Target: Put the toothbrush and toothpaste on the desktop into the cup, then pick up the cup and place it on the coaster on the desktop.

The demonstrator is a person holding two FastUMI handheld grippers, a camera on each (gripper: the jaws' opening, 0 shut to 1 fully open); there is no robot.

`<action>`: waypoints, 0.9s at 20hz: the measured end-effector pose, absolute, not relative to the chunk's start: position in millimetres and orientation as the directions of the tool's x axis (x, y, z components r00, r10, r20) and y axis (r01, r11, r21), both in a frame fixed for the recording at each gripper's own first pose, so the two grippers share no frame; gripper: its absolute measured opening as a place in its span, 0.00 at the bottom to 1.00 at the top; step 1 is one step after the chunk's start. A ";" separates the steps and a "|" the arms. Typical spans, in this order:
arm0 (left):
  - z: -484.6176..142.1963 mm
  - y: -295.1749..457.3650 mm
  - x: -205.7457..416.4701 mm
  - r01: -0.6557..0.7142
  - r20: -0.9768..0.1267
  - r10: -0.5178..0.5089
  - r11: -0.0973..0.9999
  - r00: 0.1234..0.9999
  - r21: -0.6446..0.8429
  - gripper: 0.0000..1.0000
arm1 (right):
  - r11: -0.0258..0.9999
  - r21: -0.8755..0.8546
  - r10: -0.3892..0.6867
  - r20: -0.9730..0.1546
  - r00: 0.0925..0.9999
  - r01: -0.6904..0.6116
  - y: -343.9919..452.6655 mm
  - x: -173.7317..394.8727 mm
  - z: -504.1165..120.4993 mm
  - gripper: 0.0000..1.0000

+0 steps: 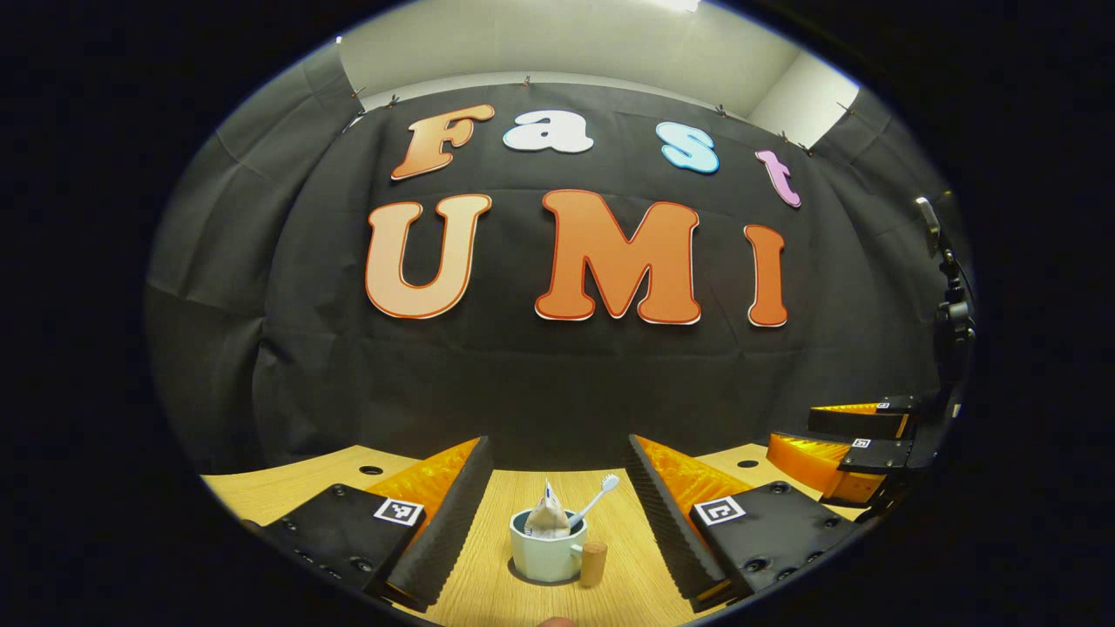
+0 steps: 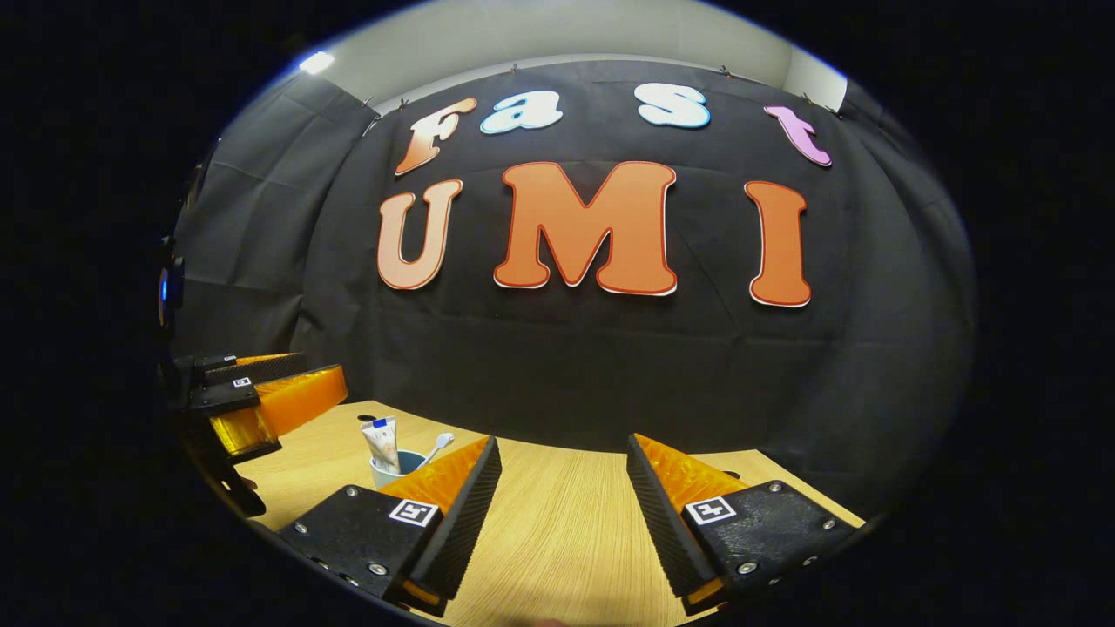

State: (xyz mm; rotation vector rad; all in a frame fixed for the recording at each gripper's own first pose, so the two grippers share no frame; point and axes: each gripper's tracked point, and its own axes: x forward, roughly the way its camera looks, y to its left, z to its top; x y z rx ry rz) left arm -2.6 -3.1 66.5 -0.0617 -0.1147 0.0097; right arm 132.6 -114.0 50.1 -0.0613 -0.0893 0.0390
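Cup [image 1: 547,550]: standing upright on the desk [image 1: 488,575], mid-way between the left gripper's [image 1: 557,514] fingers but apart from both; handle [image 1: 594,563] pointing to the right in the left gripper view, which is likely leaving the body free for a side grasp.

Toothpaste [image 1: 548,514]: sitting inside the cup, crimped end up, leaning on the rim; toothbrush [image 1: 598,498]: sitting in the cup beside it, head up and tilting right; both are resting that way because the cup is shorter than they are.

Left gripper: jaws spread wide and gripping nothing; judged to be lining up on the cup for the lift.

Right gripper [image 2: 564,496]: jaws likewise parted and empty, facing bare desk, with the cup [image 2: 394,468] off to its left and partly behind its left finger; seemingly standing by while the other does the carrying.

Coaster: I cannot be picking it out in either view, so the target spot is unknown.

Progress, as a judgement: loading step looking done; cup pick-up and placing on the coaster not yet done.

Risk: tall contents may be tipping if the cup is lifted at a tilt.
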 end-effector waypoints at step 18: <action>68.2 -17.6 -7.7 0.017 0.120 -0.017 1.000 0.993 0.001 0.97 | 0.997 -0.070 0.031 0.097 0.995 -0.024 -115.0 130.4 56.1 0.89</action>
